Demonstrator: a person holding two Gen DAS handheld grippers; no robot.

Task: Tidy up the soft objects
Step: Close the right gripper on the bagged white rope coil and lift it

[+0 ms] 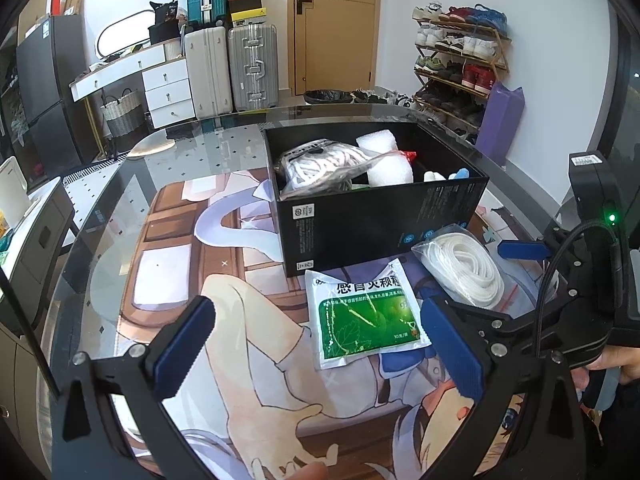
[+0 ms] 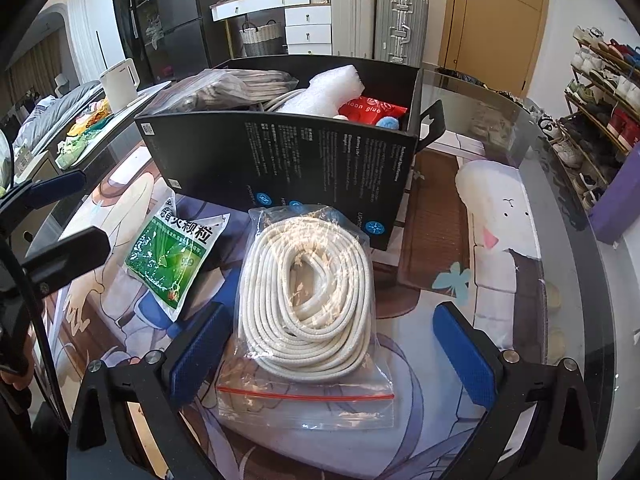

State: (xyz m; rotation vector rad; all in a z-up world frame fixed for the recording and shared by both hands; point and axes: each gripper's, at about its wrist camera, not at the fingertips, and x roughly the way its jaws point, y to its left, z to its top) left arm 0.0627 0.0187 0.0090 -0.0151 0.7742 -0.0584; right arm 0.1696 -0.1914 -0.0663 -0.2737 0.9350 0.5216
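A black box stands on the table and holds bagged rope, white foam, a red packet and small soft toys. A green and white medicine pouch lies flat in front of it. A clear zip bag of white rope lies beside the pouch. My left gripper is open and empty, with the pouch between its fingers. My right gripper is open, its fingers on either side of the rope bag. The right gripper's fingers also show in the left wrist view.
The glass table carries a printed anime mat. Behind it stand suitcases, white drawers, a woven basket, a door and a shoe rack. A purple bag leans by the rack. A white kettle stands at the left.
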